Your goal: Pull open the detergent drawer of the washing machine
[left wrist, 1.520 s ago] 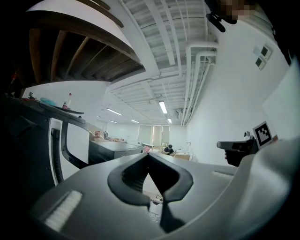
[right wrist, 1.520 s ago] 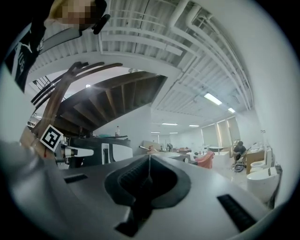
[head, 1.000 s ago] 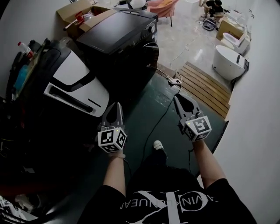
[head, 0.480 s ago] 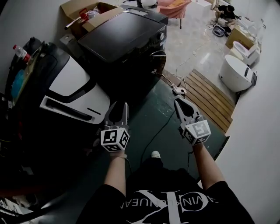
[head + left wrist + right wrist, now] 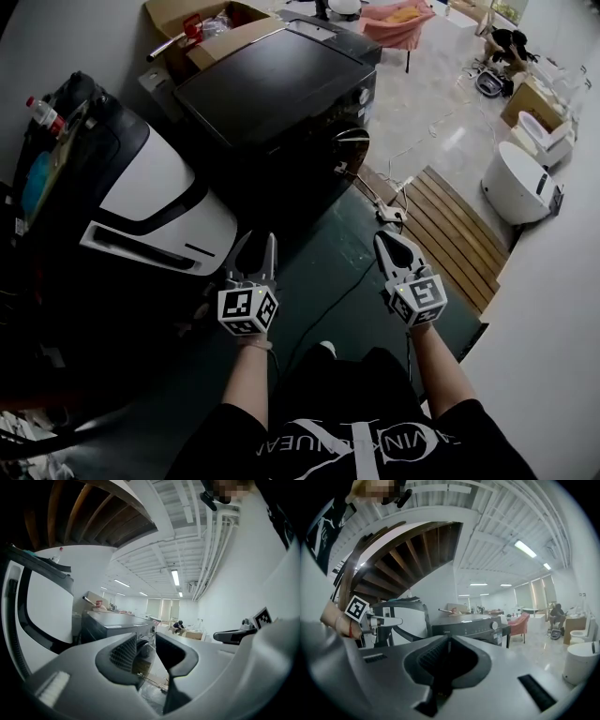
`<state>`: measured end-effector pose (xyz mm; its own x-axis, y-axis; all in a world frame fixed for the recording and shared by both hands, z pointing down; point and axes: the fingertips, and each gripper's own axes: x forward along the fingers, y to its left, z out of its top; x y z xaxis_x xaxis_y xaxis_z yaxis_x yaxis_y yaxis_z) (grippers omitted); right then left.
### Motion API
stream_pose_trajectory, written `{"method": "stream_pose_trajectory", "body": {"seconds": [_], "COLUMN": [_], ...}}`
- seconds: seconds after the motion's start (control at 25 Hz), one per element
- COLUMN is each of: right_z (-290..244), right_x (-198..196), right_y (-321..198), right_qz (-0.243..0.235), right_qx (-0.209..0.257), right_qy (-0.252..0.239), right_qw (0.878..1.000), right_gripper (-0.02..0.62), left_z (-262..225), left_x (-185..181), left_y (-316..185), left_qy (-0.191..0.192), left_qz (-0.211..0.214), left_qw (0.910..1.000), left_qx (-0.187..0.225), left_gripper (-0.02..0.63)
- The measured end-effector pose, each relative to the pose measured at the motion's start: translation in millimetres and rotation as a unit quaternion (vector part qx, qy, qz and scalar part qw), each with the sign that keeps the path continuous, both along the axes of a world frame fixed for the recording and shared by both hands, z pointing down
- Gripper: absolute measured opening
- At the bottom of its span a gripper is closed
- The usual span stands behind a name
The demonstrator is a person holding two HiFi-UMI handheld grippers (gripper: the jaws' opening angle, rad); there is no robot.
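Observation:
The black front-loading washing machine (image 5: 281, 84) stands ahead, its panel and knob (image 5: 493, 626) facing right; I cannot make out its detergent drawer. To its left stands a white-and-black machine (image 5: 155, 183) with a slot (image 5: 131, 248) in its white front. My left gripper (image 5: 257, 240) hangs in front of that white front, apart from it. Its jaws have just opened and hold nothing (image 5: 146, 644). My right gripper (image 5: 382, 236) is shut and empty over the green floor, pointing toward the black machine (image 5: 447, 641).
Cardboard boxes (image 5: 187, 23) sit behind the machines. A cable (image 5: 347, 272) runs over the green floor to a power strip (image 5: 386, 214). A wooden slat platform (image 5: 450, 225), a white tub (image 5: 520, 183) and a pink chair (image 5: 398, 19) are to the right.
The left jaws went from shut to open. Both grippers sank in the head view, and the black washing machine now shows larger and nearer.

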<state>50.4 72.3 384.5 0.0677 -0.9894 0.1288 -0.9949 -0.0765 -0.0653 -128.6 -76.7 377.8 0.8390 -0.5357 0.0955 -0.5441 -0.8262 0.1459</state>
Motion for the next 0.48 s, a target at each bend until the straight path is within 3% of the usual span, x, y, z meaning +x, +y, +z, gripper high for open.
{"method": "stream_pose_trajectory", "body": {"seconds": [0.2, 0.48], "right_z": [16.9, 29.6], "right_x": [15.5, 51.8], "right_y": [-22.9, -63.8], "right_qz": [-0.044, -0.136], "right_qx": [-0.014, -0.033], "right_qy": [-0.005, 0.006], "right_qw": [0.999, 0.99], "right_gripper": [0.012, 0.011], "left_z": [11.2, 25.2], "left_x": [18.4, 47.4], "left_y": [-5.7, -19.7], "left_qy": [-0.012, -0.018], "left_qz": [-0.026, -0.1], "left_qw": [0.9996, 0.9946], "left_qx": [-0.008, -0.023], "left_gripper": [0.112, 0.112]}}
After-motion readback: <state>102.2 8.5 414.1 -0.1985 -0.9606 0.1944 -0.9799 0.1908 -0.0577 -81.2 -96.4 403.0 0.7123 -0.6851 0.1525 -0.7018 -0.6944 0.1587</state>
